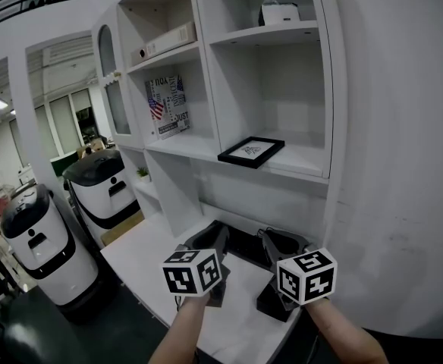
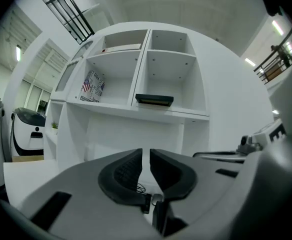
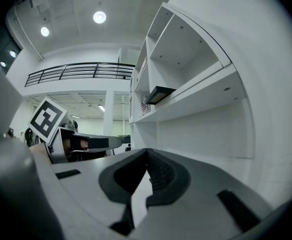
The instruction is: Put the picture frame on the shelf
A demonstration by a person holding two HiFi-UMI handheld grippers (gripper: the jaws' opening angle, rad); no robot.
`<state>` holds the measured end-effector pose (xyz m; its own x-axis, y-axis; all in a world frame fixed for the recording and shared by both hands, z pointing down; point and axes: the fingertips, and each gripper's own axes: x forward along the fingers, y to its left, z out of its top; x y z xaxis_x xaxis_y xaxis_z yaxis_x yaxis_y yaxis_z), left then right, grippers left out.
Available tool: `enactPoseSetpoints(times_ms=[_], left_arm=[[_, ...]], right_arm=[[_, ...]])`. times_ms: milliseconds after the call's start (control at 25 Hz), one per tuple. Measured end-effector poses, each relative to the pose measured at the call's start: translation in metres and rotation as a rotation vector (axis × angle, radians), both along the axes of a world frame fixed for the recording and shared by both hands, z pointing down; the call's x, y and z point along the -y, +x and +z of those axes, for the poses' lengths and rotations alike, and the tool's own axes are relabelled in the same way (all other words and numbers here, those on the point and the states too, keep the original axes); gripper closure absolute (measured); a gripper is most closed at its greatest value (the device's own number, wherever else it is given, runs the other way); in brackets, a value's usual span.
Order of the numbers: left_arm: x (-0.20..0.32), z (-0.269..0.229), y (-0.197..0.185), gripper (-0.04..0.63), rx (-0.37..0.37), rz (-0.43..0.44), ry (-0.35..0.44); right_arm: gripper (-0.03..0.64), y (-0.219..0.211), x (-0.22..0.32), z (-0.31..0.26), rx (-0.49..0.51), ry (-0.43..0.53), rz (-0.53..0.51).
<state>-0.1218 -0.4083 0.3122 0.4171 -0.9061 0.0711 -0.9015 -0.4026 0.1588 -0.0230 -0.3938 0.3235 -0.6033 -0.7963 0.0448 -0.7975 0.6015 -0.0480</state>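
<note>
Jaws of the left gripper (image 2: 146, 153): drawn all but together, with only a thin slit between the pads and nothing in it. Jaws of the right gripper (image 3: 147, 152): clenched, tips meeting, nothing held. Both grippers point level and hang side by side, near each other, low over the white desk (image 1: 149, 250).

Frame (image 1: 250, 152): in neither grip. It lies flat on the shelf (image 1: 301, 160), in the lower right compartment, above and ahead of both jaws and well apart from them. Seen along either pair of jaws, it sits up and slightly to the right of their line. Its nearest corner comes close to the front lip of the shelf board; whether it overhangs cannot be told. A flag poster (image 1: 167, 106) stands in the compartment to the left of the frame, clear of it.

Step in hand, as judged: placement is complete. The frame rests on the shelf and both grippers are free below it. Only the retreat appears to remain.

Next move, as judged: no grasp is called for.
- Keep both jaws below the shelf board.
- Draw them back toward the desk edge without rising into the underside of the board.
- If the frame is wanted further in, raise one gripper to board level with its jaws closed.
- Press squarely on the front edge so the frame slides back and does not pivot off the lip.
</note>
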Motion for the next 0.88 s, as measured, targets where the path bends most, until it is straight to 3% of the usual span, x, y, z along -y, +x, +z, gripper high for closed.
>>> enactPoseSetpoints(times_ms=[440,880], left_arm=[[-0.013,0.037,-0.002,0.574,0.072,-0.033,-0.023],[-0.022,0.055,-0.006,0.572,0.052,-0.048,-0.046]], right_arm=[[0.617,-0.002,-0.009,0.02,-0.003,-0.025,-0.011],[0.617,0.003,-0.015,0.032,0.032,-0.046,0.004]])
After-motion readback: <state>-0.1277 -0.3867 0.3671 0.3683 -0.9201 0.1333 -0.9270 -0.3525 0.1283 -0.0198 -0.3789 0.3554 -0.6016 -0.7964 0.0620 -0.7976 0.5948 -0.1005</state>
